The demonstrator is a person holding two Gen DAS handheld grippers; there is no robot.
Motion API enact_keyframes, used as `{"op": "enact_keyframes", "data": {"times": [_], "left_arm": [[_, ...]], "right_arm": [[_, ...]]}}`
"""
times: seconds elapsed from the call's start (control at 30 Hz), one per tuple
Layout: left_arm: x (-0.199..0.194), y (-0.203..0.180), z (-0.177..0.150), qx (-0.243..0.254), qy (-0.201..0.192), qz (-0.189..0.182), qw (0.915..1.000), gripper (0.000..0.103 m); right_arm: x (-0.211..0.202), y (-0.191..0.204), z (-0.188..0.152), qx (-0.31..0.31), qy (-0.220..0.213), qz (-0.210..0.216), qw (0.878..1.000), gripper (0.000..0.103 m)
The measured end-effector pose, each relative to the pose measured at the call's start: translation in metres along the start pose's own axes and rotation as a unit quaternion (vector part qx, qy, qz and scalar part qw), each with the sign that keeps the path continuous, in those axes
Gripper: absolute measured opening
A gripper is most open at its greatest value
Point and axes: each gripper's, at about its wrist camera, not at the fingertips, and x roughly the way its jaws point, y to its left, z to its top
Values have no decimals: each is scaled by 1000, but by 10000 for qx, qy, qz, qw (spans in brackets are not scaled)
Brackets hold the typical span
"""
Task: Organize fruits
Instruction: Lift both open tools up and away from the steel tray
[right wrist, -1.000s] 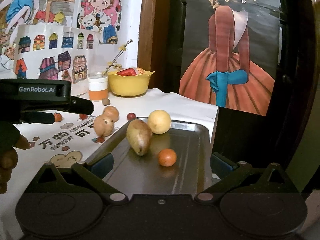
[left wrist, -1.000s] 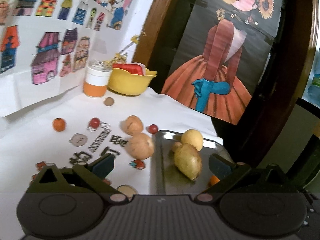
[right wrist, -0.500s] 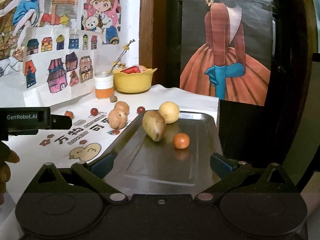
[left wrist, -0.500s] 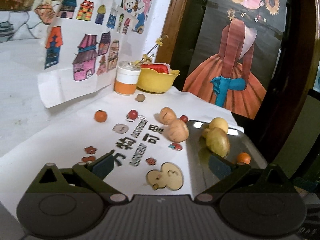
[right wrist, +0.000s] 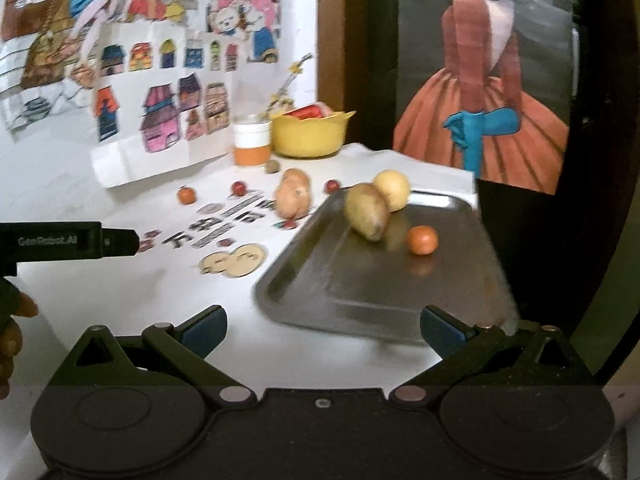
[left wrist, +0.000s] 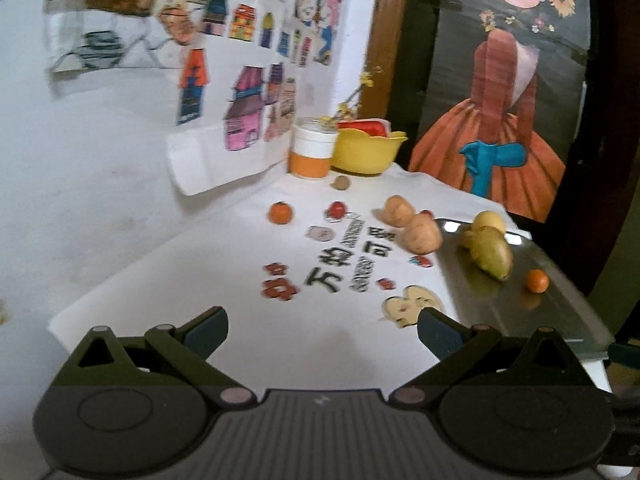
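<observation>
A metal tray lies at the table's right side. On it rest a greenish-brown pear, a yellow round fruit and a small orange. Two brown pears lie on the white cloth just left of the tray. Farther left sit a small orange and a red fruit; another red one lies by the tray's far corner. My left gripper and right gripper are both open, empty and held back near the table's front edge.
A yellow bowl and an orange-and-white jar stand at the back, a small brown nut before them. Drawings hang on the left wall. The left gripper's body and a hand show in the right wrist view.
Both grippers have pulled back from the tray and fruit, which now look smaller and farther away. The left one has also swung left over the white cloth. No fruit has moved.
</observation>
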Motion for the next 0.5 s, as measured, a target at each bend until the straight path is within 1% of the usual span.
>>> {"op": "enact_keyframes", "data": {"times": [0.07,0.2,0.3,0.4,0.5], "left_arm": [[-6,8,-3,-59,-57,70,9999,103],[-17,26,-6,-258,-86,329,9991,103],[-33,36,-1,-406,-243,552,9974,103],[-48,44,7,-415,-324,921,9944,103],[-61,51,16,-561,-399,1252,9897,103]], "right_arm": [[-2,8,-1,-33,-34,150,9999,102],[-3,23,0,-115,-144,458,9988,102],[1,33,6,-57,-219,698,9973,102],[12,43,19,88,-216,988,9948,102],[23,53,38,217,-201,1149,9929,102]]}}
